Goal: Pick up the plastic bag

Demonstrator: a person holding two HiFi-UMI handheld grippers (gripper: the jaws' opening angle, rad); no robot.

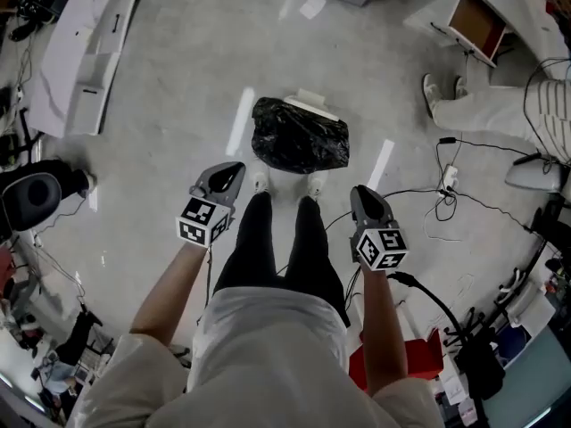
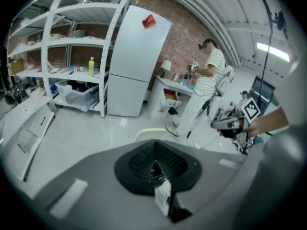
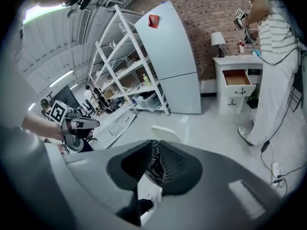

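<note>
A crumpled black plastic bag sits on a white bin on the floor, just beyond the person's shoes. My left gripper hangs to the bag's left and nearer the person, apart from it. In the left gripper view its pads meet, and a sliver of the bag shows below them. My right gripper hangs to the bag's right, also apart from it. A narrow slit stands between its pads, and the shiny bag shows through it. Neither gripper holds anything.
A person in a striped shirt and white trousers stands at the upper right by a white nightstand with an open drawer. Cables trail on the floor at right. A white panel lies at left. A white fridge and shelves stand behind.
</note>
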